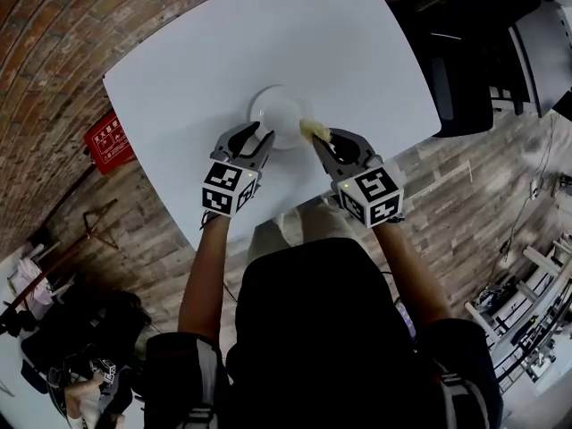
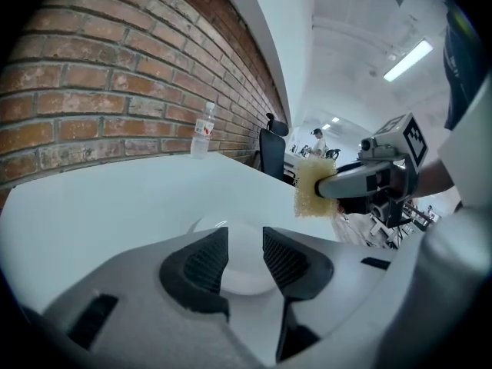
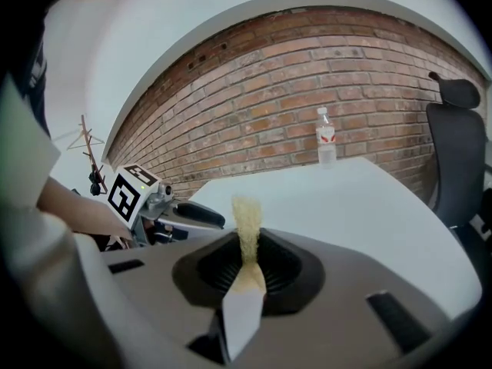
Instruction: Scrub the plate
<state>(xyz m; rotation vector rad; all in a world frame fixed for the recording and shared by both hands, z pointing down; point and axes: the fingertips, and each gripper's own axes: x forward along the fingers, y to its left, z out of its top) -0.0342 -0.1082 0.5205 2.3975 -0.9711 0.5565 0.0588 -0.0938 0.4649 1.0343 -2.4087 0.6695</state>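
A white plate (image 1: 277, 114) lies on the white table (image 1: 179, 70), near its front edge. My left gripper (image 1: 253, 138) hangs over the plate's near left rim, open, with nothing between its jaws; in the left gripper view the plate (image 2: 246, 279) shows through the gap of this gripper (image 2: 244, 241). My right gripper (image 1: 323, 141) is shut on a yellow sponge (image 1: 313, 130), which it holds above the plate's right rim. The sponge (image 3: 247, 221) stands up between the right gripper's (image 3: 247, 244) pads, and the left gripper view shows the sponge (image 2: 314, 189) clear of the table.
A clear water bottle (image 3: 326, 144) stands at the table's far edge by the brick wall. Black office chairs (image 1: 483, 52) sit to the right of the table. A red sign (image 1: 109, 141) and a wooden stand (image 1: 94, 226) are on the floor to the left.
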